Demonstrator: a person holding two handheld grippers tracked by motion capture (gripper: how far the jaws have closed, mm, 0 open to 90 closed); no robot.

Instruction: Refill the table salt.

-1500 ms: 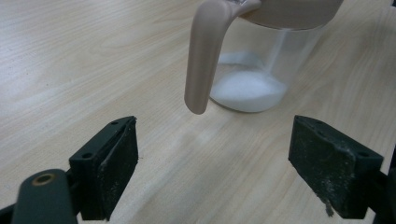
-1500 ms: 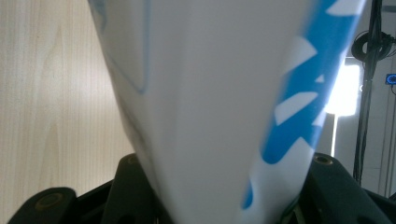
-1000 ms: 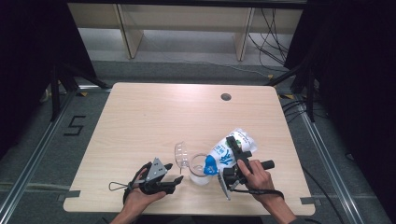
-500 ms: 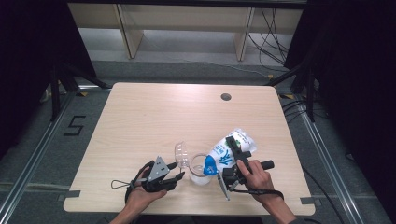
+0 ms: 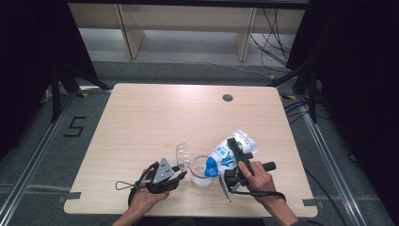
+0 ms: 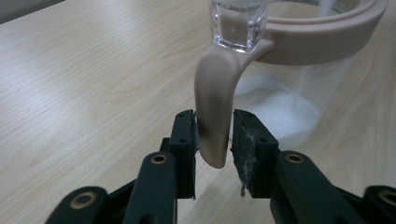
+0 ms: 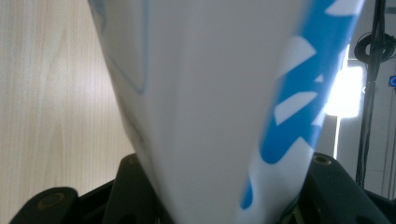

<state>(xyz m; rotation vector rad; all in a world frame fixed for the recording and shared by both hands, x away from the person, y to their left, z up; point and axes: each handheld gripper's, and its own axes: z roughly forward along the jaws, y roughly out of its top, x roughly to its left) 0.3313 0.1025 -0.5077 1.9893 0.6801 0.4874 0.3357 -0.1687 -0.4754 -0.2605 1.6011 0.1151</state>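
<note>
1. Left gripper (image 5: 181, 175), at the lower centre-left of the high view, has just been closing its jaws around the beige handle (image 6: 215, 112) of a clear jar (image 5: 201, 170). In the left gripper view, the left pad is touching the handle, while a thin gap is showing at the right pad.
2. Right gripper (image 5: 234, 147), at the lower centre-right of the high view, is clamping a white and blue bag (image 5: 229, 151). In the right gripper view the bag (image 7: 219, 93) is rising between the two black jaws, which are pressing on its sides.
3. The bag is tilting down to the left, its blue corner hanging over the jar's rim.
4. The jar is standing on the wooden table (image 5: 155, 117) between the two grippers, near the front edge. White powder (image 6: 280, 116) is lying in its bottom, and a thin white stream is falling inside.
5. Its clear lid (image 5: 182, 155) is standing open, just up and left of the jar.
6. Farther up the frame, a small dark hole (image 5: 227, 98) is sitting in the tabletop near the far edge.
</note>
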